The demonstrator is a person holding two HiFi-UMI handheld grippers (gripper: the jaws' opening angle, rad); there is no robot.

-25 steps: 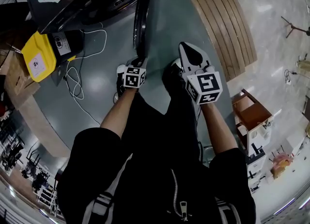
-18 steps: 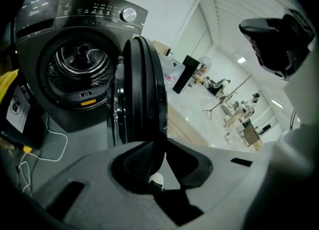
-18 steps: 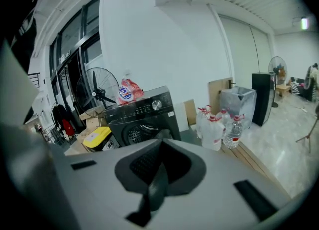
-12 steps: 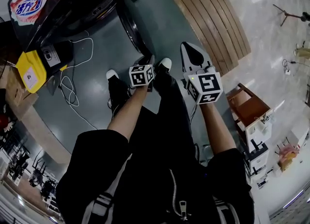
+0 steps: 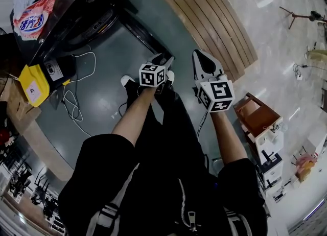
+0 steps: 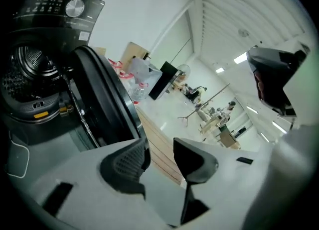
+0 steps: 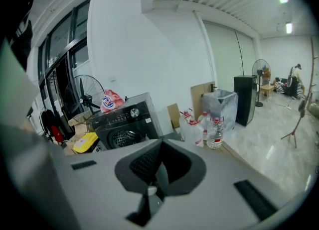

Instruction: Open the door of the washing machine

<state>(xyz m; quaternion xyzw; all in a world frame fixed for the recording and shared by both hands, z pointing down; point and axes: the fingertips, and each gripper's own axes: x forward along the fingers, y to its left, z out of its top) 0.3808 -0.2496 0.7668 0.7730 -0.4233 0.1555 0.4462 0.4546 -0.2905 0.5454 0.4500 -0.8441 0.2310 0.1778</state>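
Note:
The black washing machine [image 5: 76,5] stands at the upper left of the head view. Its round door [image 5: 144,34] is swung wide open, and in the left gripper view the door [image 6: 104,104] stands out from the drum opening [image 6: 27,69]. My left gripper [image 5: 163,60] is just off the door's free edge. Its jaws [image 6: 159,149] are opening, with a gap and nothing between them. My right gripper [image 5: 200,53] hangs to the right of it, away from the door, and its jaws [image 7: 160,147] are shut and empty, pointing towards the machine [image 7: 124,122].
A detergent bag [image 7: 110,100] lies on top of the machine. A yellow box [image 5: 31,84] and a white cable [image 5: 76,102] lie on the floor to its left. A wooden slatted platform [image 5: 214,20] with water bottles [image 7: 212,129] runs on the right, and a small wooden stool [image 5: 255,115] stands nearby.
The left gripper pulled the door's edge back, then let go with its jaws spread. The door has swung wider open. Both grippers and the person have moved back from the machine.

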